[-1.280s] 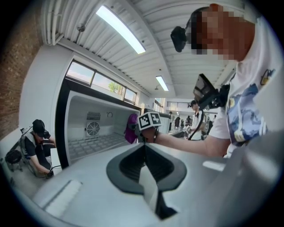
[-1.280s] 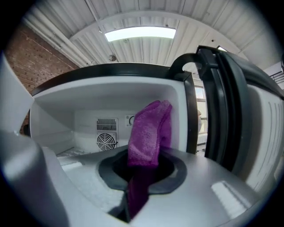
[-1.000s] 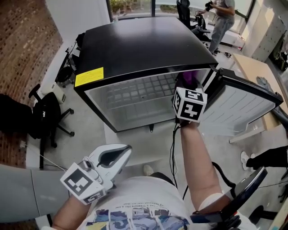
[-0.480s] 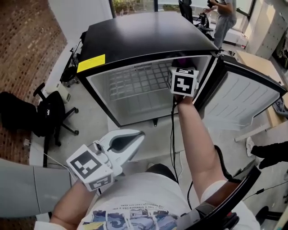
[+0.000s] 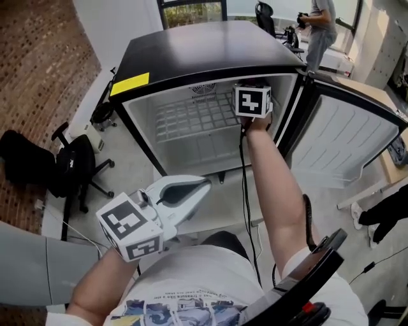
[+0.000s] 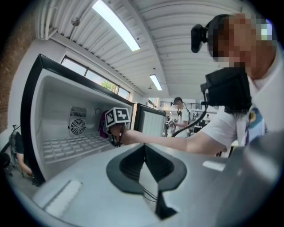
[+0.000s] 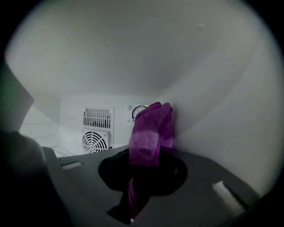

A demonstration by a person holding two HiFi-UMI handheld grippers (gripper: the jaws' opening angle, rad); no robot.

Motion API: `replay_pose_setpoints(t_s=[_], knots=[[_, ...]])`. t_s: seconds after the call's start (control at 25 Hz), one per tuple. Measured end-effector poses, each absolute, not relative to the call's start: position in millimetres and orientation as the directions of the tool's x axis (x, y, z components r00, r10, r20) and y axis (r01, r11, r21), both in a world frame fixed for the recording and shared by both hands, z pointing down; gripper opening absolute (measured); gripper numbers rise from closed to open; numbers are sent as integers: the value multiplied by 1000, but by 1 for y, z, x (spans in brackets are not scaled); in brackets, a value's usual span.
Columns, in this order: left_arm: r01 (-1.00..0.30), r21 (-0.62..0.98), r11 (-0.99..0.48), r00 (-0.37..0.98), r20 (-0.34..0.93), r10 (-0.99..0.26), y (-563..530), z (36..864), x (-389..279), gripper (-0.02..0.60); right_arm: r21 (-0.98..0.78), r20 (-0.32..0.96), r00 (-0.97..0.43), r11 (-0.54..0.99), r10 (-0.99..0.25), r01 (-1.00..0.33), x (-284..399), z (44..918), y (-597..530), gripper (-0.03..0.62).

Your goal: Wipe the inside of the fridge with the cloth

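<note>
Cloth (image 7: pixel 150 128), purple, clamped between jaws of right gripper (image 7: pixel 148 153) inside fridge (image 5: pixel 191 57), beside wall (image 7: pixel 222 111) at three o'clock. Left gripper (image 5: pixel 203 186) at seven o'clock, jaws together, empty.

Probably office: swivel chair (image 5: pixel 71 167), ceiling strip light (image 6: pixel 116 24), large window (image 5: pixel 191 13).

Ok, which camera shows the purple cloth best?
The right gripper view: the cloth sits centre, pinched in the right claw. The left gripper view shows a small purple sliver behind the marker cube; the head view hides it.
</note>
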State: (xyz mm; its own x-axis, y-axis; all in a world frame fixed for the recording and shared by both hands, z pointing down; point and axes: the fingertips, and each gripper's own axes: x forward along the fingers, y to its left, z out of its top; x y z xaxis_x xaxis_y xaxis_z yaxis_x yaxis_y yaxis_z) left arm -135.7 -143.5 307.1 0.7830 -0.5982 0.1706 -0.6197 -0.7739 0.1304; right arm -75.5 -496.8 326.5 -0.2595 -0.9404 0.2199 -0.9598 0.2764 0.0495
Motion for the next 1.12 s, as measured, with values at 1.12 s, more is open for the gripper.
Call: replay_pose_setpoints(t_s=[1.12], knots=[[-630, 148, -763, 776, 160, -610, -141, 299, -144, 8, 51, 187, -518, 535, -835, -843, -134, 316, -518, 54]])
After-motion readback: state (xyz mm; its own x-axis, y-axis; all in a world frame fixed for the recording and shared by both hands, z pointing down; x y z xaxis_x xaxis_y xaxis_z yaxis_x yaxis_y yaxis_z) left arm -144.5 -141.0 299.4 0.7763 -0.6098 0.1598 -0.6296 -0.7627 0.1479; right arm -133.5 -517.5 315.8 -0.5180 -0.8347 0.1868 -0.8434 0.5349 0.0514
